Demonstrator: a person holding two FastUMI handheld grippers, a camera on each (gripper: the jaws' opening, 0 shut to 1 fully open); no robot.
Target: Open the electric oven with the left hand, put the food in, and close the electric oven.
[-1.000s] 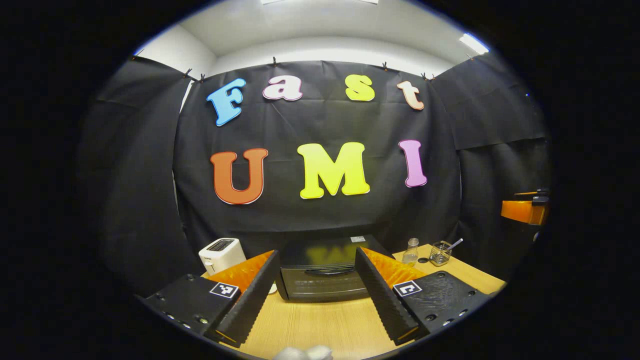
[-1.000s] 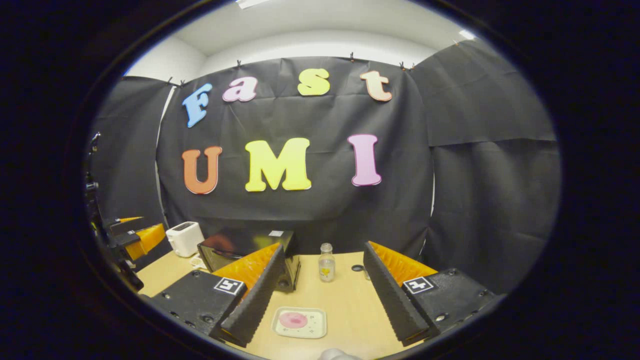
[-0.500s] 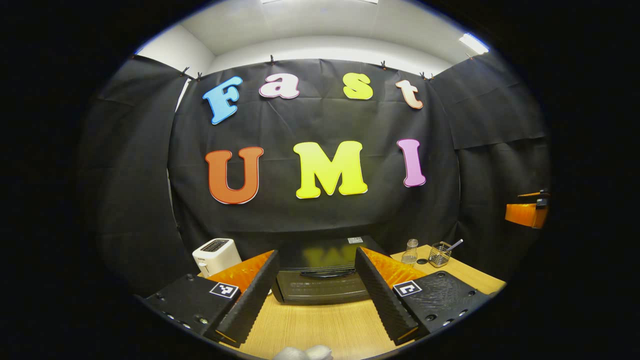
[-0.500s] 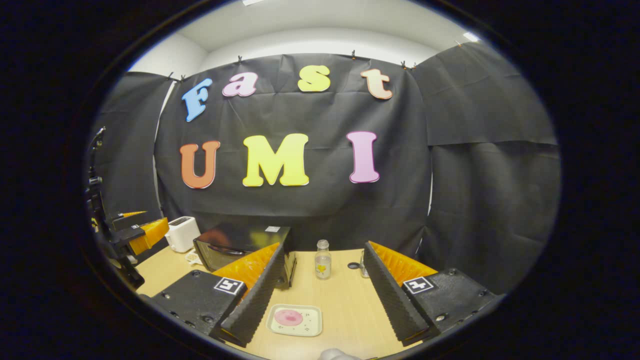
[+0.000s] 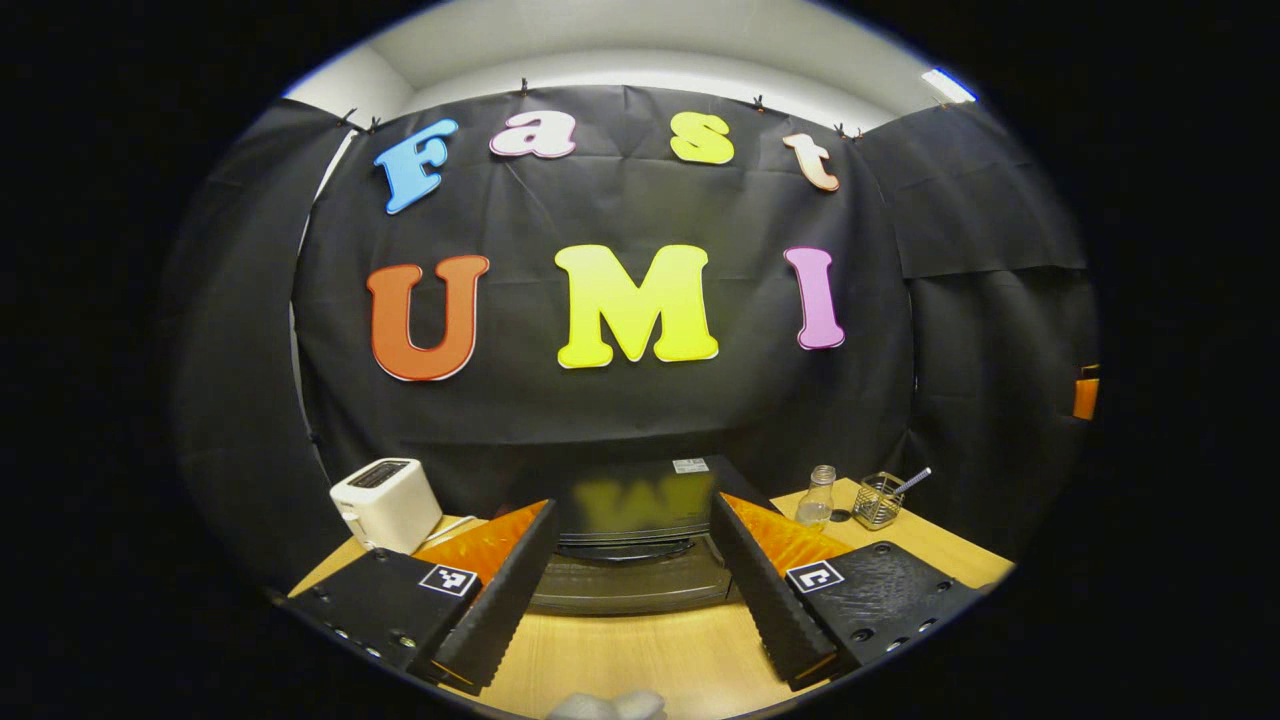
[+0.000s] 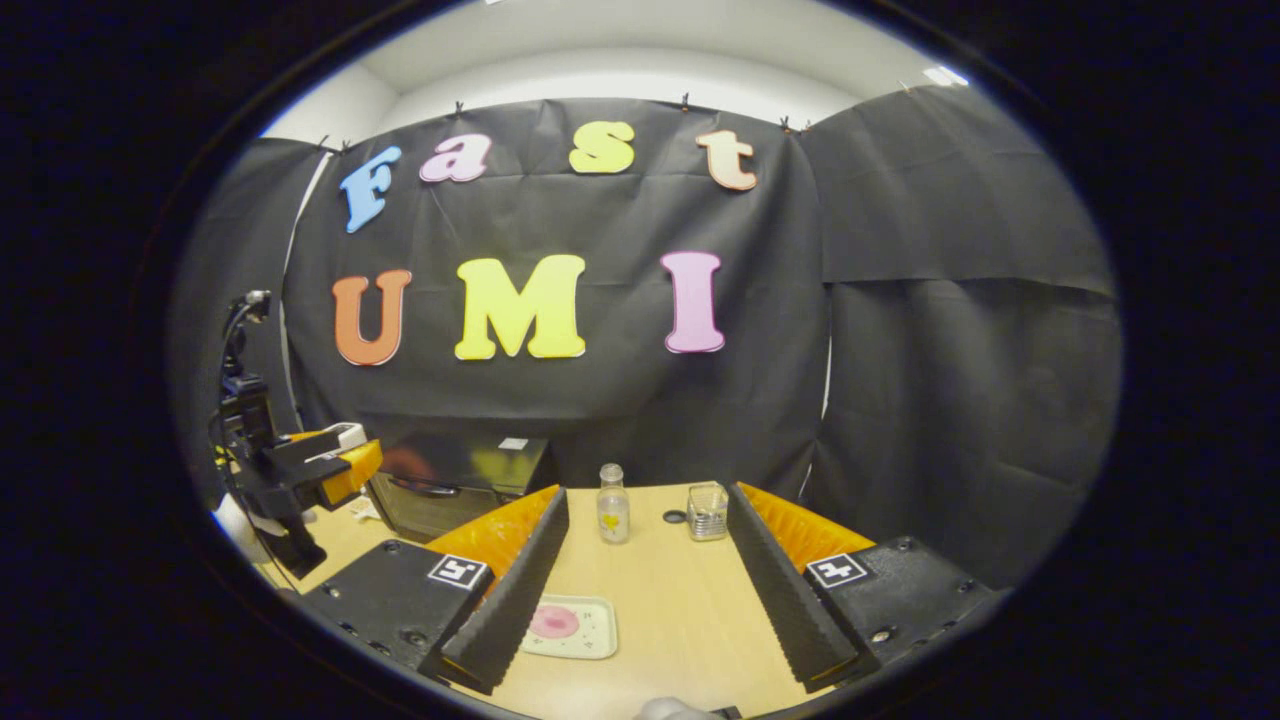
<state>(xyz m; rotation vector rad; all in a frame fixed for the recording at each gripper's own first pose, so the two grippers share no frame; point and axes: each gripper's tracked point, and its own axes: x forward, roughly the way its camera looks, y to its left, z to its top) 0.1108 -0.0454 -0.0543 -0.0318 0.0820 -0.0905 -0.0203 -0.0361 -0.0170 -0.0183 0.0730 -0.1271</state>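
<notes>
Pale wooden table (image 5: 640,660), running the booth's width. Black electric oven (image 5: 630,540) with glass door and curved handle, door closed, at table's rear; framed dead ahead between left gripper (image 5: 630,590) fingers, spread wide, nothing held. In right gripper view, same oven at far left, with left gripper's body before it. White two-slot toaster (image 5: 385,503), left of oven. Right gripper (image 6: 640,590), fingers apart, empty, above table. Pale square tray (image 6: 570,628) bearing round pink food (image 6: 553,621), flat on table just beside right gripper's left finger, well apart from oven. Clear glass bottle (image 6: 613,505), uncapped, upright. Wire mesh holder (image 5: 880,500) with utensil. Small dark cap (image 6: 675,517) between bottle and holder.
</notes>
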